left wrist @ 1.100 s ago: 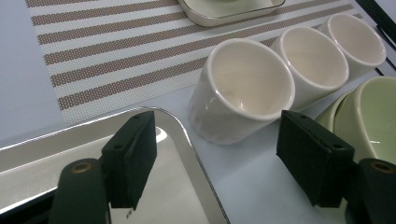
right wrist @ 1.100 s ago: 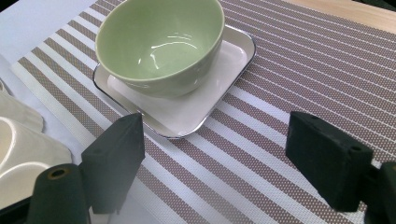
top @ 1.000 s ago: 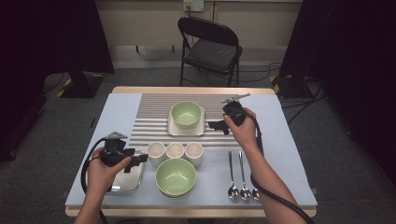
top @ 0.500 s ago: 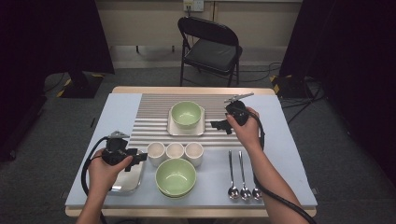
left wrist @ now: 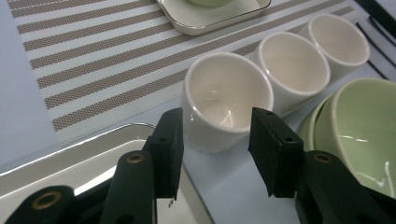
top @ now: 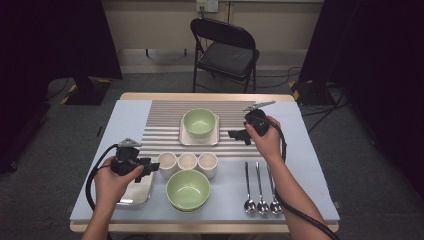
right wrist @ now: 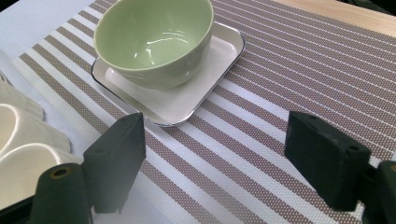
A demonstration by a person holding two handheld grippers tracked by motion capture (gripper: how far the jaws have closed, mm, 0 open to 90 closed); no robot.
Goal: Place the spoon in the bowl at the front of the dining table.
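1. Your left claw (left wrist: 215,140) brackets the nearest white cup (left wrist: 227,98), the left end of a row of three just beside one another. Its jaws have just been closing, yet both pads sit a sliver clear of the wall, so the claw is spread, not pinching.
2. In the high view that cup (top: 166,162) stands on the bench (top: 305,170) at 9 o'clock from the other cups (top: 197,162), at 11 o'clock from the stacked green bowls (top: 188,189).
3. Finish the squeeze squarely across the cup's widest part, low on the wall, so it won't tip.
4. Lift straight up first: the neighbouring cup touches at 3 o'clock and the bowl rim crowds the right jaw.
5. The steel tray (top: 135,192) edge lies under your left jaw; keep off it.
6. Open room is at 10 o'clock, over the striped placemat (top: 160,135).
7. Your right claw (right wrist: 215,163) hangs spread and empty, with the green bowl on its square plate (right wrist: 187,100) at 11 o'clock.
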